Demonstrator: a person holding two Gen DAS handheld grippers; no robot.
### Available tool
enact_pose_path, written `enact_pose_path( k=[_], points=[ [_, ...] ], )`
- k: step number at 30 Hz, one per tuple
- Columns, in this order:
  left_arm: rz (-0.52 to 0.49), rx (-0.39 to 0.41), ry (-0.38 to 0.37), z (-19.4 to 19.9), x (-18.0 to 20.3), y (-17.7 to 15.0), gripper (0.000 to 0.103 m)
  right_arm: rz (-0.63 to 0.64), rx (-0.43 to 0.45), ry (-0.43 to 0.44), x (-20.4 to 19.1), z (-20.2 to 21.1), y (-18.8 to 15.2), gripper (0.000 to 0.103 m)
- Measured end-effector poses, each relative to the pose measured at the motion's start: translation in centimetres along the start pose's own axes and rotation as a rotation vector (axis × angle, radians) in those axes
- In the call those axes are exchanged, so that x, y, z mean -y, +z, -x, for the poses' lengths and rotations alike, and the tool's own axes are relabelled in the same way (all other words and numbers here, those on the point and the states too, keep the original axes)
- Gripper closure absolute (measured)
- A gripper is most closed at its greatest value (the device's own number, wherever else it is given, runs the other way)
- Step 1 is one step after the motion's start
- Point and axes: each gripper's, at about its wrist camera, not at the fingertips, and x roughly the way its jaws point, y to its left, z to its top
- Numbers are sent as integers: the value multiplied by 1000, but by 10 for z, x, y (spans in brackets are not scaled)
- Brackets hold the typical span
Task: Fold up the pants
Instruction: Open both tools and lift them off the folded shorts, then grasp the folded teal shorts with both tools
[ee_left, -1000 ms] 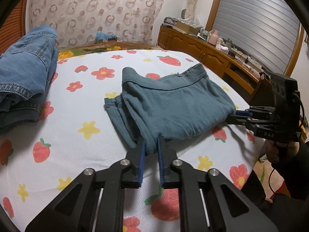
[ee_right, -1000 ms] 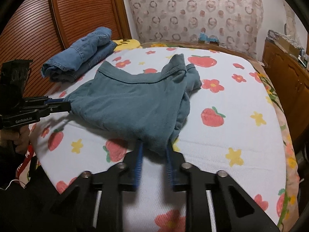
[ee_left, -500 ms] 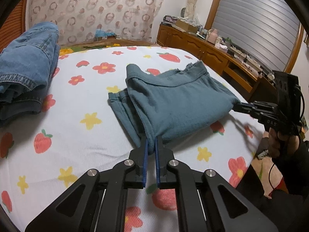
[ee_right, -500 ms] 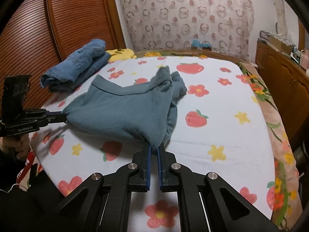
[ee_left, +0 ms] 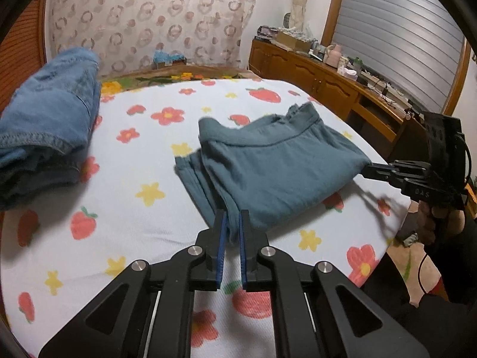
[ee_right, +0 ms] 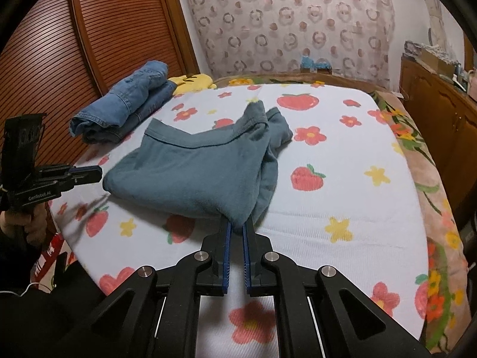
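Bedsheet (ee_left: pixel 125 185) with strawberries carries teal pants (ee_left: pixel 274 173), pinched by left gripper (ee_left: pixel 232 226) and right gripper (ee_right: pixel 237 228)

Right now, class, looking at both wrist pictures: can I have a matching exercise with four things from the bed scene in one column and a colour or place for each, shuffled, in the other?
Things:
1. pants
2. jeans
3. left gripper
4. wooden cabinet

Descriptions:
A. denim blue, piled at the bed's far corner
B. beside the bed, cluttered on top
C. teal, folded in the middle of the bed
D. black with blue pads, at the fabric's near corner

Pairs: 1-C, 2-A, 3-D, 4-B
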Motion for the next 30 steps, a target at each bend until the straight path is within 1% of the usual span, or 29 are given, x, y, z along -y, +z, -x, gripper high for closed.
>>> enact_pose_path(
  k=[3,4,6,7,8,9,10,11,12,13,14,15,17,19,21,25,28,30],
  points=[
    [2,11,15,2,-2,6,83,11,14,-5,-3,4,1,98],
    [-1,11,22,1,-2,7,77,16,18,-10,-5,5,1,97],
    [-6,10,33,-1,-3,9,67,24,24,-20,-7,6,3,94],
    [-8,13,34,-2,-2,10,56,27,29,-27,-7,6,4,94],
    [-9,19,34,-2,-2,11,52,26,32,-28,-7,7,4,93],
    [-11,22,37,-2,-1,12,51,25,34,-28,-7,7,5,92],
    [-13,22,43,-3,-1,13,46,22,37,-34,-6,8,6,90],
    [-14,24,50,-4,0,14,33,20,41,-43,-5,8,7,86],
    [-13,29,53,-5,0,15,28,17,46,-51,-4,9,8,81],
    [-13,36,52,-6,0,17,24,13,52,-54,-3,10,9,79],
    [-13,37,49,-7,-1,18,24,7,57,-55,-2,11,10,74],
    [-12,35,49,-8,-1,19,23,4,58,-55,-1,11,10,66],
    [-9,34,54,-12,-1,21,22,0,58,-61,2,10,13,58],
    [-2,35,57,-16,-3,24,22,3,54,-67,4,7,17,53],
    [8,25,45,-22,-5,26,22,11,49,-74,6,1,22,46],
    [22,-8,40,-37,-12,34,22,24,11,-78,11,-25,36,45],
    [40,-27,55,-46,-19,39,23,27,-18,-77,17,-45,49,45],
    [54,-38,49,-50,-23,40,27,28,-28,-68,20,-55,57,45]
  ],
)
